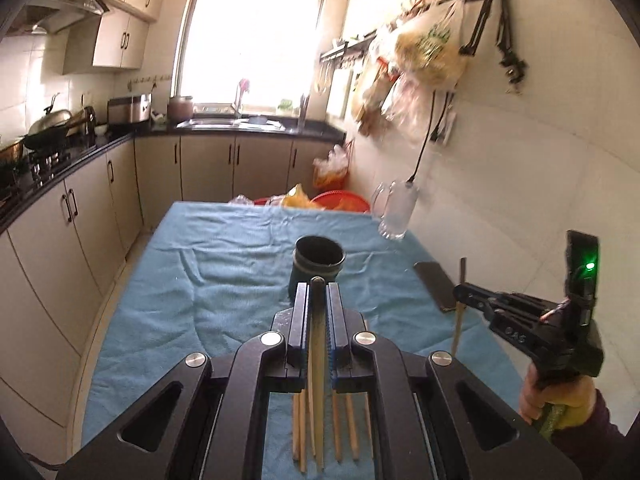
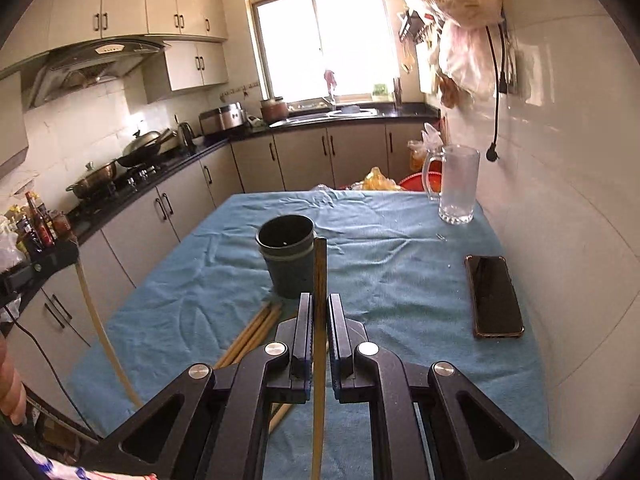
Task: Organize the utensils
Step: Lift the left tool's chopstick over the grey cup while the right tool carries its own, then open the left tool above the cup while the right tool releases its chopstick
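Blue-clothed table, centre: dark cup apparently empty; each gripper clamped on one chopstick; loose chopsticks remain, lower centre.

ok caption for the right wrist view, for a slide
Right gripper shut on a chopstick before a dark cup; loose chopsticks, phone, glass mug on blue cloth.

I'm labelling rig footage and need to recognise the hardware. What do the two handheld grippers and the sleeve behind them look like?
Both grippers, left gripper and right gripper, are matte black with silver round bolts and blue ribbed pads. The right one carries a boxy top with a green light and a yellow-green handle. The sleeve is dark purple.
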`<state>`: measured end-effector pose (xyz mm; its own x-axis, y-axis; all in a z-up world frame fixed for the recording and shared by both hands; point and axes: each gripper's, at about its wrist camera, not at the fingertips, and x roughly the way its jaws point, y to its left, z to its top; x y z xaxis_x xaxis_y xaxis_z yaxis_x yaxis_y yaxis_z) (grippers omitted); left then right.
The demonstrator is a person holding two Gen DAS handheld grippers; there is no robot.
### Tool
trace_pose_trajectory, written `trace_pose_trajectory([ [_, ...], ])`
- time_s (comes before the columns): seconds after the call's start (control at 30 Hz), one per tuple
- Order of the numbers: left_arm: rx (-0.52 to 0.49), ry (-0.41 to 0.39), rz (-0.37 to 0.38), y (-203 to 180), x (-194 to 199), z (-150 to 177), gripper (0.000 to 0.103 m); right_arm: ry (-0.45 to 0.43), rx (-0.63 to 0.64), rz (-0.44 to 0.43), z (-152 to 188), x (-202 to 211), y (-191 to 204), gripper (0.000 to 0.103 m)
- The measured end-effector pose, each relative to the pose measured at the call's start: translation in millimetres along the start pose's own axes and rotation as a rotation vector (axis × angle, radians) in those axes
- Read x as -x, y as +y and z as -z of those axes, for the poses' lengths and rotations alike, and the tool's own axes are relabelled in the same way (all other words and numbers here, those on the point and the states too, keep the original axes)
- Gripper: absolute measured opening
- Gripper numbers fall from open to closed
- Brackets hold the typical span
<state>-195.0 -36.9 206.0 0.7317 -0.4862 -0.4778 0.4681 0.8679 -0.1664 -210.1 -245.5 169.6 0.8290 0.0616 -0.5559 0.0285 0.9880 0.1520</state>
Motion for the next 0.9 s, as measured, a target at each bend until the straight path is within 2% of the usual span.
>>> trace_pose_trajectory([
  [0.17,-0.041,-0.059,0.014,-12.7,23.0,-8.3,0.007,-0.021,0.036,0.008,-4.5,8.4,9.8,0.007],
  [0.37,-0.034,-0.089,0.038,-15.2,17.7,-32.2,0.007,-0.048,0.033,-0.019,-20.9,9.1,10.0,0.007],
  [0.47,-0.02,-0.091,0.056,-11.5,6.2,-52.3,0.007,-0.078,0.008,-0.051,-42.3,7.6,7.5,0.007],
  [0.63,-0.016,-0.094,0.031,-8.6,-26.4,-92.9,0.007,-0.158,-0.041,-0.084,-85.6,-1.2,4.0,0.007],
  [0.9,0.022,-0.125,0.032,-3.7,-75.3,-160.8,0.007,-0.256,-0.157,-0.09,-152.9,-44.3,-6.6,0.007],
])
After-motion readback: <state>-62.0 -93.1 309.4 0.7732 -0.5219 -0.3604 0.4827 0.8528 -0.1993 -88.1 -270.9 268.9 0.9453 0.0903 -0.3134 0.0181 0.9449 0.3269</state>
